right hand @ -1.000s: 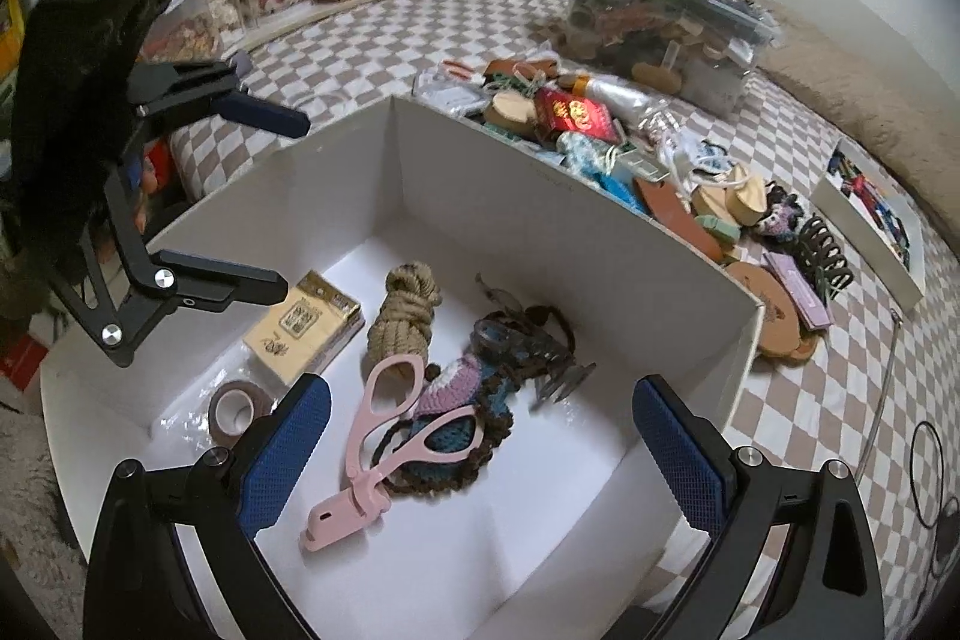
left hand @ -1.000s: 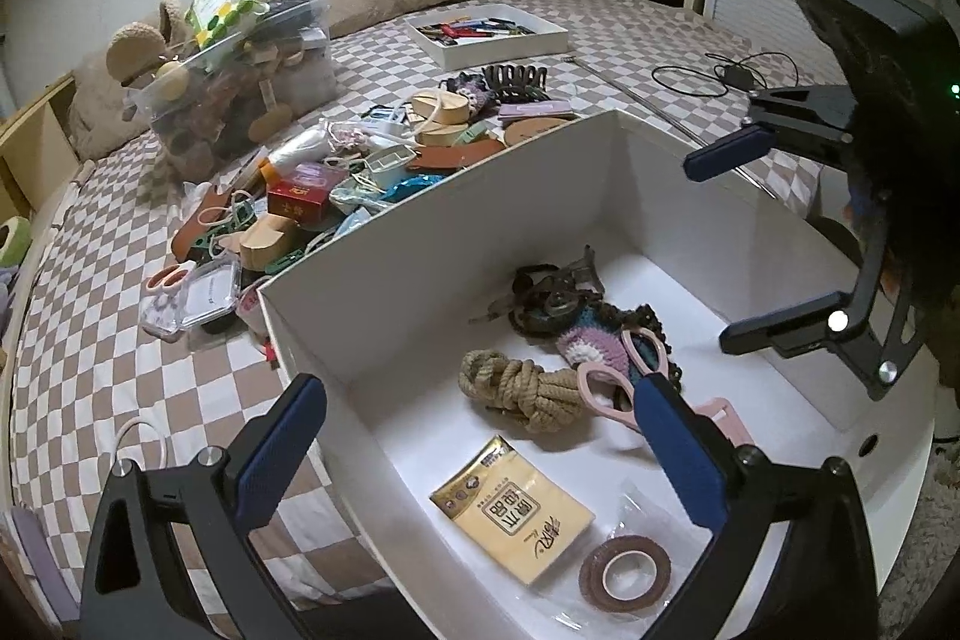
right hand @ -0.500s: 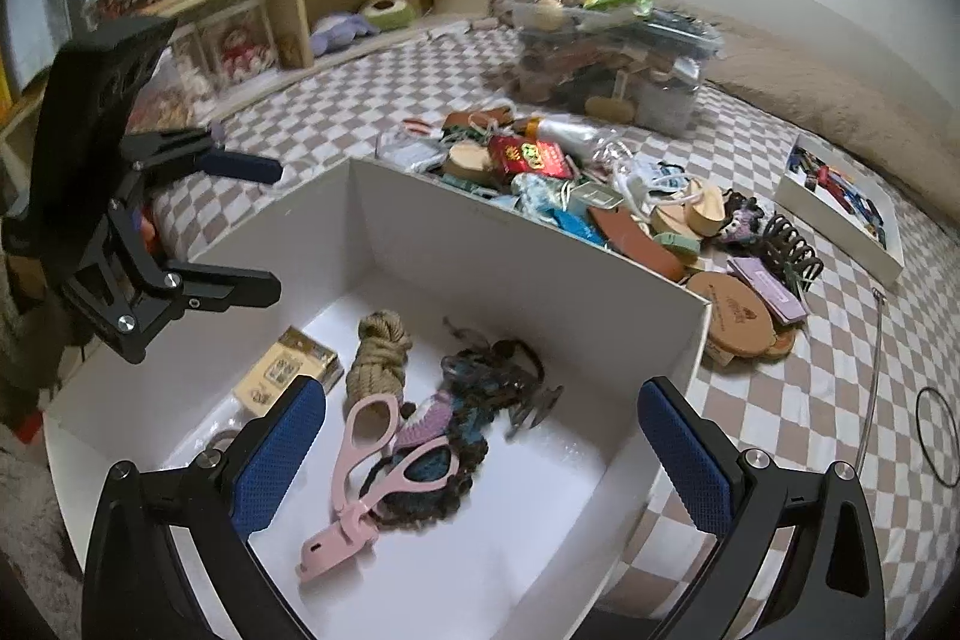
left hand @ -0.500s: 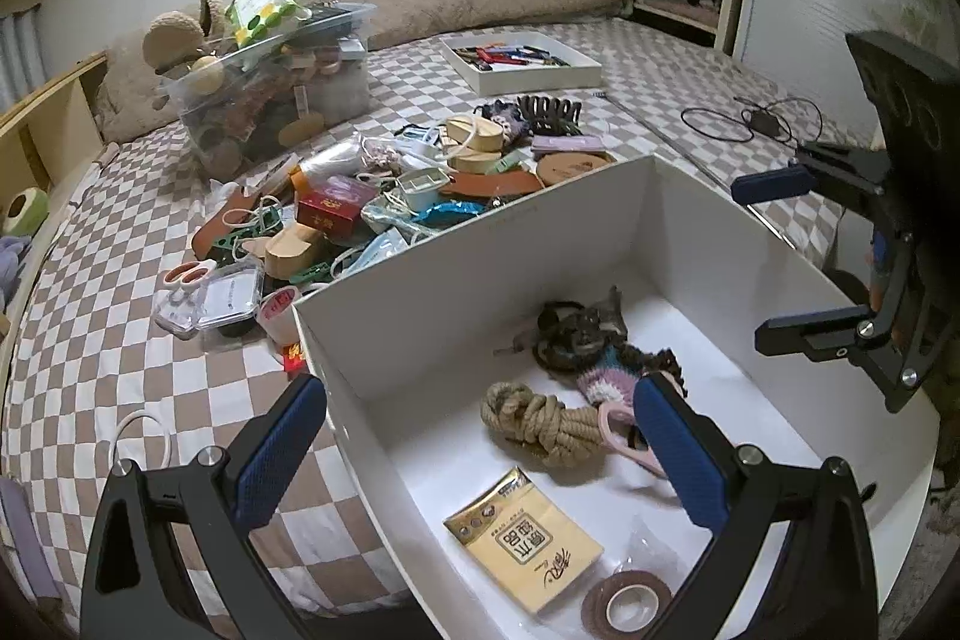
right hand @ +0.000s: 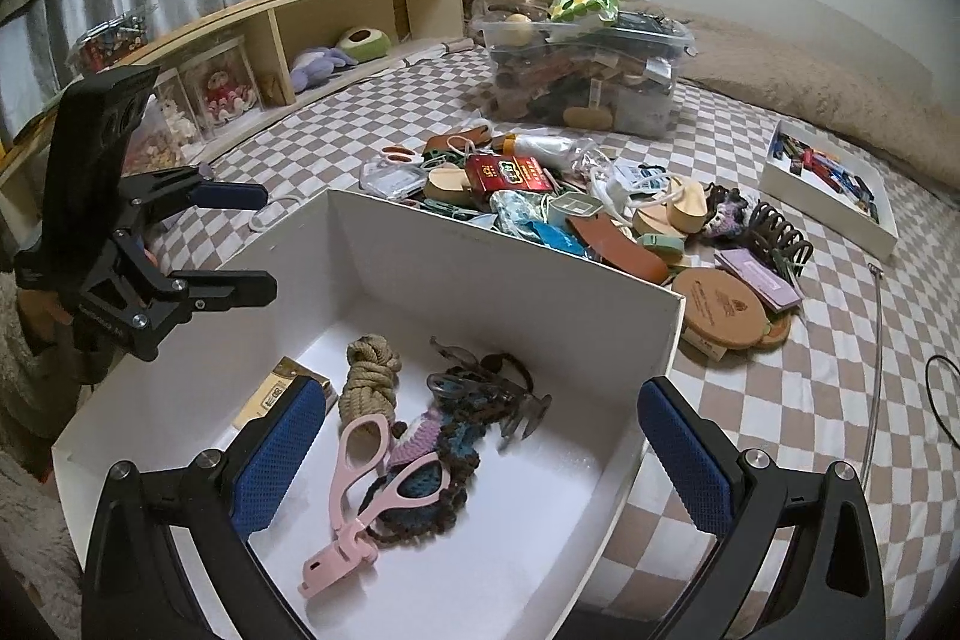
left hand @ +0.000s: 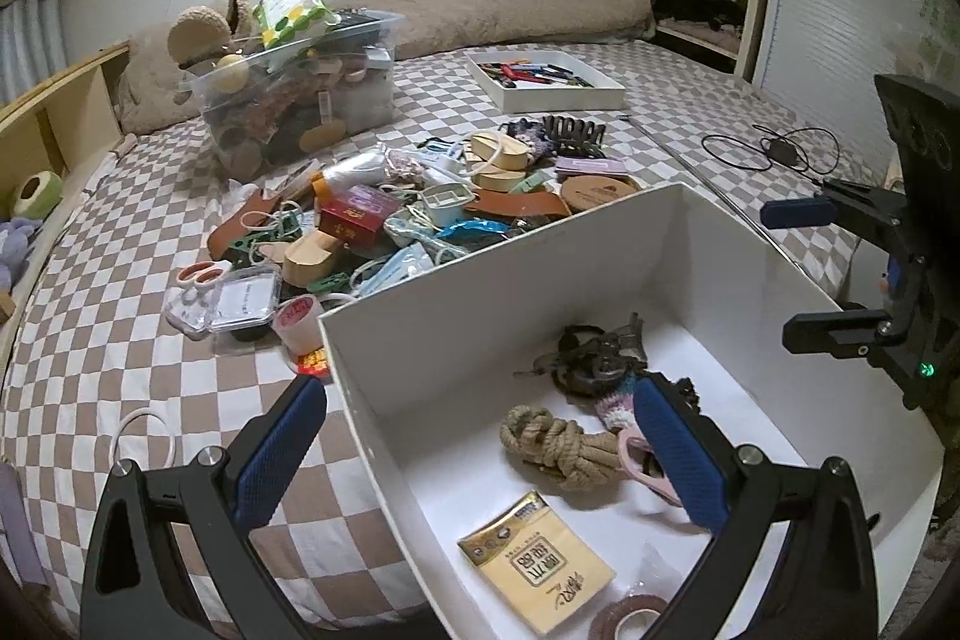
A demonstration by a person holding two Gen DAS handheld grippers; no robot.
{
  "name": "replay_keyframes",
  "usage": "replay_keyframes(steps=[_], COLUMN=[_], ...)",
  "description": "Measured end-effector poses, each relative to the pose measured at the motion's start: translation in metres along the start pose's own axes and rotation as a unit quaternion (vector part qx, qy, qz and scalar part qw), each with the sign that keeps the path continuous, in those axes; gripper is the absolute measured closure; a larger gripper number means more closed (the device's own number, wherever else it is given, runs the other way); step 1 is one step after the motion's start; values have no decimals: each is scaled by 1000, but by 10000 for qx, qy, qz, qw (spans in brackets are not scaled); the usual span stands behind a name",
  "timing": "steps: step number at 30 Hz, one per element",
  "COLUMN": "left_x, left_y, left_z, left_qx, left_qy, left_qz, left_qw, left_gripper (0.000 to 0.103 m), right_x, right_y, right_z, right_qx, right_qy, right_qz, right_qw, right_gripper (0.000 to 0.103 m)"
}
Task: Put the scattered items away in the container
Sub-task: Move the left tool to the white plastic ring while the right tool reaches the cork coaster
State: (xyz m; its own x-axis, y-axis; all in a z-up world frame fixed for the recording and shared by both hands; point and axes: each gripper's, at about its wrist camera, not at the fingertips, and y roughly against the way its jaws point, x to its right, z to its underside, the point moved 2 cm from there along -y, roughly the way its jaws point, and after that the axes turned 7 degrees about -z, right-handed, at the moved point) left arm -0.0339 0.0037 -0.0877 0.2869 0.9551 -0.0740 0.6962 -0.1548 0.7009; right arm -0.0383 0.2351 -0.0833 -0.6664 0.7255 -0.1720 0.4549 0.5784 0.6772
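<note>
A white box (left hand: 498,274) (right hand: 510,256) sits on the checkered bed. It holds a rope coil (left hand: 555,439) (right hand: 369,373), a pink tool (right hand: 360,472), a crocheted piece (right hand: 444,436), a yellow packet (left hand: 537,559) and a tape roll (left hand: 630,616). A pile of scattered items (left hand: 384,214) (right hand: 576,214) lies beyond its far wall. My left gripper (left hand: 480,448) is open and empty over the box's left wall. My right gripper (right hand: 480,448) is open and empty over the box's right side. Each gripper shows in the other's view: right gripper (left hand: 810,274), left gripper (right hand: 246,244).
A clear bin (left hand: 300,100) (right hand: 588,76) full of things stands behind the pile. A white tray of pens (left hand: 543,79) (right hand: 828,184) lies further right. A black cable (left hand: 774,148) and thin rod (right hand: 877,334) lie on the bed. Wooden shelves (right hand: 270,34) line the left.
Both grippers have pulled back and risen from the box, staying open. More of the bed and the scattered pile shows now.
</note>
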Motion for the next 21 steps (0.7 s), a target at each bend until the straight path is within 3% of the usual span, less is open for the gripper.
replay_keyframes(steps=[12, 16, 21], left_x=[-37, -50, -69], left_y=[4, 5, 5], left_z=[-5, -4, 0], left_qx=[365, 479, 482], left_qy=[698, 799, 976], left_qz=[-253, -497, -710], left_qw=[9966, 9944, 9915], left_gripper=[0, 0, 0], right_x=[30, 45, 66], right_y=[13, 20, 26], right_z=[-6, -5, -1], right_qx=[488, 586, 672], right_qy=[-509, -742, -960], right_qz=[404, 531, 1048], right_qw=[9967, 9941, 9876], right_gripper=[0, 0, 0])
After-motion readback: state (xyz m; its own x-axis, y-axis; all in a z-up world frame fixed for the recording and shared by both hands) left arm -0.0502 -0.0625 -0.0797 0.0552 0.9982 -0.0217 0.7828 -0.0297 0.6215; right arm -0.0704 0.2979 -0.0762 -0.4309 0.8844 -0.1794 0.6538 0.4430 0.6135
